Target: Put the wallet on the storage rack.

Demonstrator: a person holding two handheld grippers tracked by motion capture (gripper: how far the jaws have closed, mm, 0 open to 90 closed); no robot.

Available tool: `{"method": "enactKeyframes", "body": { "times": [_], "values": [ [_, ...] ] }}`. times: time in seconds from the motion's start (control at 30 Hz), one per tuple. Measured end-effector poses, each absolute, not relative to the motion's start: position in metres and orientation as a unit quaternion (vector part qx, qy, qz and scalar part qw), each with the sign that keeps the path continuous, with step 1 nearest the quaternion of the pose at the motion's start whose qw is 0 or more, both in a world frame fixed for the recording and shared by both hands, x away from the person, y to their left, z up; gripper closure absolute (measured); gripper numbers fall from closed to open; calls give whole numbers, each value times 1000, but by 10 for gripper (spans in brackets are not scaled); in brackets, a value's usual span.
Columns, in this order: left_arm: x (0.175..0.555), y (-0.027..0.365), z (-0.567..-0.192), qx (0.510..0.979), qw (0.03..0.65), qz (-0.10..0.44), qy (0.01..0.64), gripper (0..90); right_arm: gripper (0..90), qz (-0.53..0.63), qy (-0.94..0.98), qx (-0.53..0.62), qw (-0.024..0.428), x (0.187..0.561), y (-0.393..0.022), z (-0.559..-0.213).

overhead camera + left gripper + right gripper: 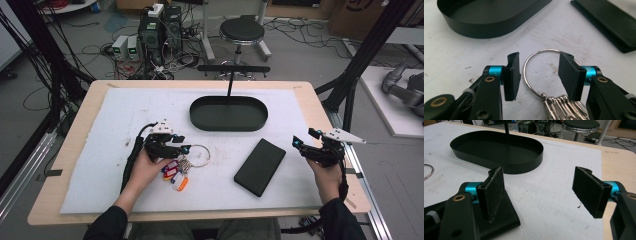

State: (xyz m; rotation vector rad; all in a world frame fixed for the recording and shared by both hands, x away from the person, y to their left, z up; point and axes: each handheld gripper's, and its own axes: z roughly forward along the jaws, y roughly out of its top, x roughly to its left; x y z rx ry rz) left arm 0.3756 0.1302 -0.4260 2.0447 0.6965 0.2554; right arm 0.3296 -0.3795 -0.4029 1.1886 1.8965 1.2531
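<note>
A steel key ring point(545, 50) with several keys and coloured tags point(175, 176) lies on the white mat. My left gripper point(539, 62) is low over it, jaws partly apart, with the ring's loop between the pads. The left pad stands clear of the wire, and the ring's right side runs behind the right pad. In the high view the left gripper point(180, 145) is left of centre. My right gripper point(302, 142) hovers open at the mat's right edge, and the right gripper point(539, 173) has nothing between its pads.
A black oval tray point(228, 129) sits empty at the back centre, with a thin black post point(231, 82) behind it. A flat black case point(260, 166) lies between the two hands. The table's wooden border point(80, 130) surrounds the mat.
</note>
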Motion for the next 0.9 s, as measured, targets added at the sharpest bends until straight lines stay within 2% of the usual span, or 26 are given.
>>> {"method": "enactKeyframes", "body": {
  "times": [0.03,0.27,0.5,0.63,0.67,0.9],
  "values": [
    [378,129,-427,835,461,101,284,573,262,467,711,443,283,330,-379,-403],
    [393,110,-429,850,431,86,289,657,263,467,712,443,280,331,-378,-404],
    [403,99,-437,864,394,83,302,699,263,471,709,444,279,330,-379,-403],
    [405,99,-440,871,374,95,305,762,263,471,709,446,278,330,-380,-403],
    [405,99,-440,871,374,95,305,801,263,472,708,445,279,330,-380,-403],
    [401,98,-440,875,365,109,299,819,263,472,707,448,277,329,-381,-403]
  ]
}}
